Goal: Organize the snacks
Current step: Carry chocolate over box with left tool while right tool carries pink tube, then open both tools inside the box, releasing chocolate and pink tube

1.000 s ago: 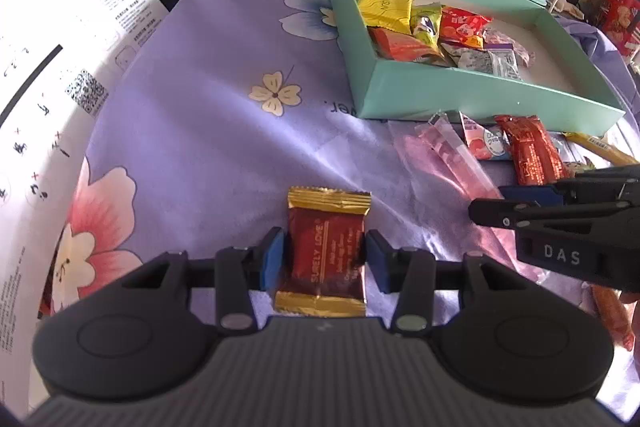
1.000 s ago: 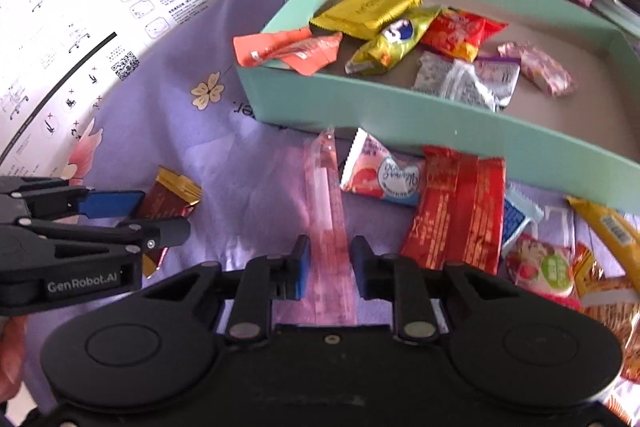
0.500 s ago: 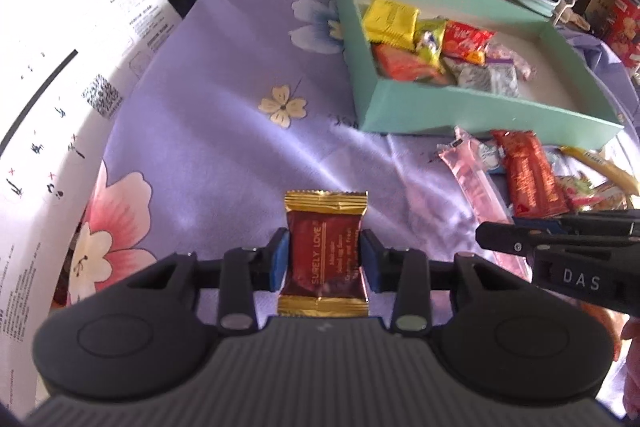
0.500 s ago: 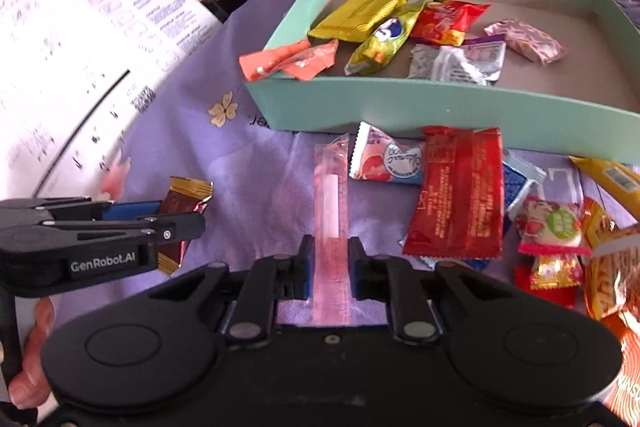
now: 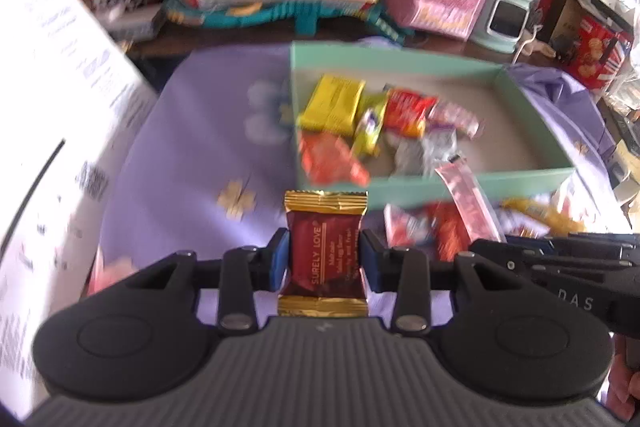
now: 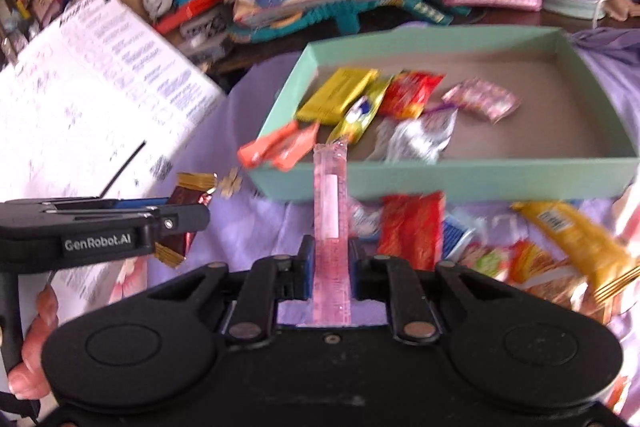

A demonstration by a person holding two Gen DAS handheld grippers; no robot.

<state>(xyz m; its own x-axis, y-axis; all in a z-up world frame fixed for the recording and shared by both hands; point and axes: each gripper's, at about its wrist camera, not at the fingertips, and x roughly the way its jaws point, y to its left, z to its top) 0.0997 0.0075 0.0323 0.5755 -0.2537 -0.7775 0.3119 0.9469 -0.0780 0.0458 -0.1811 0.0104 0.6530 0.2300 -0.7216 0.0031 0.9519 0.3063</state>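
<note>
Both grippers are loaded and lifted off the surface (image 5: pixel 188 147), which is draped in a purple flowered cloth. The left gripper (image 5: pixel 325 259) is clamped on a red-and-gold packet (image 5: pixel 325 255), pads pressing its two sides, at the lower middle of its view. The right gripper (image 6: pixel 328 267) is pinched nearly shut on the lower end of a long pink stick (image 6: pixel 330 203), which stands up toward the middle of its frame.

The box (image 6: pixel 440 179), a shallow mint-green one, sits at upper centre and right, with several snacks (image 6: pixel 384 107) heaped near its left end. More loose ones (image 6: pixel 520 247) lie on the cloth just in front of its near wall.

What worries me is the stick. It is held only at one end, so I judge the free end could flop or catch on the box's near wall as it goes over. The wrapper looks slick and thin, so it may slide out of that narrow pinch.

The two grippers are close side by side. If both head for the box together they could bump. The packet's grip looks sounder, though crinkly foil can slip.
</note>
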